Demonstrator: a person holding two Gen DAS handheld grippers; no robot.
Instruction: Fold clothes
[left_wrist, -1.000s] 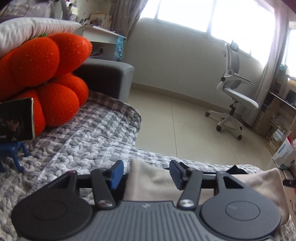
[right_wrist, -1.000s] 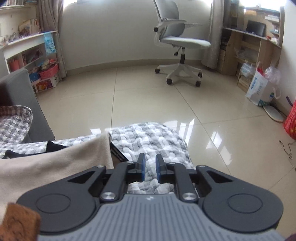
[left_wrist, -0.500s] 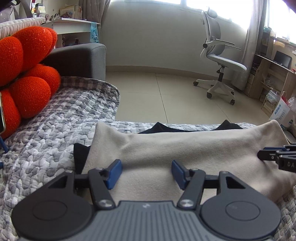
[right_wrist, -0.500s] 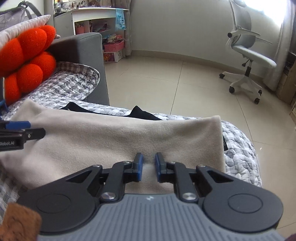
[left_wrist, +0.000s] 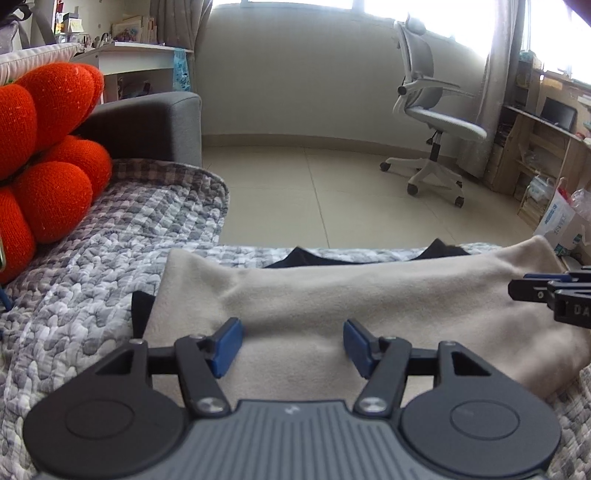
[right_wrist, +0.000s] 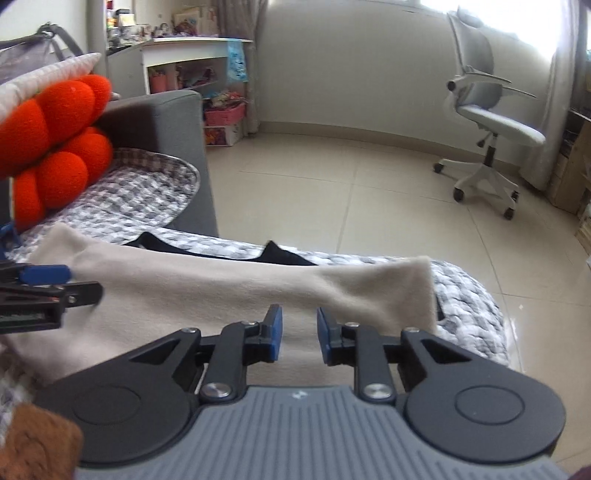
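Observation:
A beige garment (left_wrist: 369, 295) lies folded in a long band on the grey quilted cover (left_wrist: 92, 258), and corners of a black garment (left_wrist: 303, 256) stick out from under its far edge. My left gripper (left_wrist: 291, 343) hovers open over the band's left part with nothing between its blue pads. In the right wrist view, my right gripper (right_wrist: 299, 334) is over the right end of the beige garment (right_wrist: 221, 284), its pads slightly apart and holding nothing. Each gripper shows in the other's view: the right gripper (left_wrist: 546, 291) and the left gripper (right_wrist: 48, 284).
An orange lobed cushion (left_wrist: 48, 147) sits at the left against the grey sofa armrest (left_wrist: 155, 125). Beyond the cover's edge is tiled floor with a white office chair (left_wrist: 436, 122). A wooden desk and a paper bag (left_wrist: 557, 221) stand at the far right.
My right gripper's pads, shut before, have parted. Both grippers have swung over the beige garment, which now lies flat as a folded band. The left gripper stayed open.

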